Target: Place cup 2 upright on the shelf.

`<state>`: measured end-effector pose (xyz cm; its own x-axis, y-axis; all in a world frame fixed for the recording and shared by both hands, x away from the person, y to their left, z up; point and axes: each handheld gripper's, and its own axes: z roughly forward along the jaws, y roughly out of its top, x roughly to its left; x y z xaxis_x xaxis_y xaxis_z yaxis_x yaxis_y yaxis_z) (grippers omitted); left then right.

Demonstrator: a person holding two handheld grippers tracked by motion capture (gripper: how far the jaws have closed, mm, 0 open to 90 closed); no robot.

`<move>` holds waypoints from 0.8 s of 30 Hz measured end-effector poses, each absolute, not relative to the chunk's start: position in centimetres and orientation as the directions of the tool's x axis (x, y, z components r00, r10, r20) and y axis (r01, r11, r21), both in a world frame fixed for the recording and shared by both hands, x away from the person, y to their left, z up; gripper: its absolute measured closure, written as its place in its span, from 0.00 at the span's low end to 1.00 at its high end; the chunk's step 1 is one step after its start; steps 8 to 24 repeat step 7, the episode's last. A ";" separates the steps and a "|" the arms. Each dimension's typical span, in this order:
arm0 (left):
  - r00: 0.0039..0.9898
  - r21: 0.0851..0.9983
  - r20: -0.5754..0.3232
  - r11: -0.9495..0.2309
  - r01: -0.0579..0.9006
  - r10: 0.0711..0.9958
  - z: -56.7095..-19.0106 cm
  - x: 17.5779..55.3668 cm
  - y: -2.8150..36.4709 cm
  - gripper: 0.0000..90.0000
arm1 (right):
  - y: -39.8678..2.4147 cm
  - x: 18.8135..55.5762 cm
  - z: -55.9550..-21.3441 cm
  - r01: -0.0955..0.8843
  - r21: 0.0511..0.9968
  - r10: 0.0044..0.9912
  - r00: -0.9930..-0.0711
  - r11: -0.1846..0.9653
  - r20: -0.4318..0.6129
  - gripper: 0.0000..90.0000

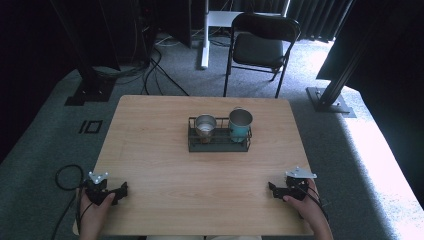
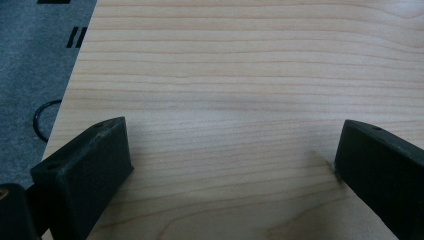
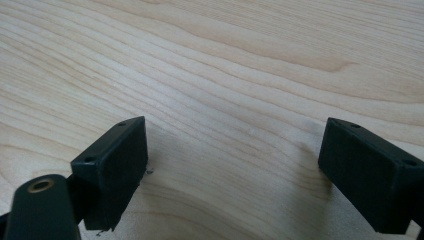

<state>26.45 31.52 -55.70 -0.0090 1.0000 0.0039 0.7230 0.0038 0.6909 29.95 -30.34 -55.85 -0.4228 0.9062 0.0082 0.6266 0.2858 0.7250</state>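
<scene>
A black wire rack stands in the middle of the wooden table. A bare steel cup sits in its left half and a teal cup in its right half. My left gripper rests at the table's near left corner, a hand around it. Its jaws stand wide apart over bare wood in the left gripper view. My right gripper lies at the near right corner, likewise open with nothing between its jaws. Both grippers are far from the rack.
A black folding chair stands beyond the table's far edge. Cables run over the grey carpet at the back left, and a cable loop lies beside the near left corner. Dark frame posts stand on either side.
</scene>
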 end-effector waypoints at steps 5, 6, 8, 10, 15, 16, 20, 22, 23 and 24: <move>-0.086 0.685 0.004 0.060 0.726 0.996 -55.7 26.8 30.9 0.01 | -30.3 29.9 -55.8 0.627 0.725 0.906 -0.423 0.286 0.008 0.13; -0.086 0.685 0.004 0.060 0.726 0.996 -55.7 26.8 30.9 0.00 | -30.3 29.9 -55.8 0.627 0.725 0.906 -0.423 0.286 0.008 0.13; -0.086 0.685 0.004 0.060 0.726 0.996 -55.7 26.8 30.9 0.00 | -30.3 29.9 -55.8 0.627 0.725 0.906 -0.423 0.286 0.008 0.13; -0.086 0.685 0.004 0.060 0.726 0.996 -55.7 26.8 30.9 0.00 | -30.3 29.9 -55.8 0.627 0.725 0.906 -0.423 0.286 0.008 0.13; -0.086 0.685 0.004 0.060 0.726 0.996 -55.7 26.8 30.9 0.00 | -30.3 29.9 -55.8 0.627 0.725 0.906 -0.423 0.286 0.008 0.13; -0.086 0.685 0.004 0.060 0.726 0.996 -55.7 26.8 30.9 0.00 | -30.3 29.9 -55.8 0.627 0.725 0.906 -0.423 0.286 0.008 0.13; -0.086 0.685 0.004 0.060 0.726 0.996 -55.7 26.8 30.9 0.00 | -30.3 29.9 -55.8 0.627 0.725 0.906 -0.423 0.286 0.008 0.13; -0.086 0.685 0.004 0.060 0.726 0.996 -55.7 26.8 30.9 0.00 | -30.3 29.9 -55.8 0.627 0.725 0.906 -0.423 0.286 0.008 0.13; -0.086 0.685 0.004 0.060 0.726 0.996 -55.7 26.8 30.9 0.00 | -30.3 29.9 -55.8 0.627 0.725 0.906 -0.423 0.286 0.008 0.13; -0.086 0.685 0.004 0.060 0.726 0.996 -55.7 26.8 30.9 0.00 | -30.3 29.9 -55.8 0.627 0.725 0.906 -0.423 0.286 0.008 0.13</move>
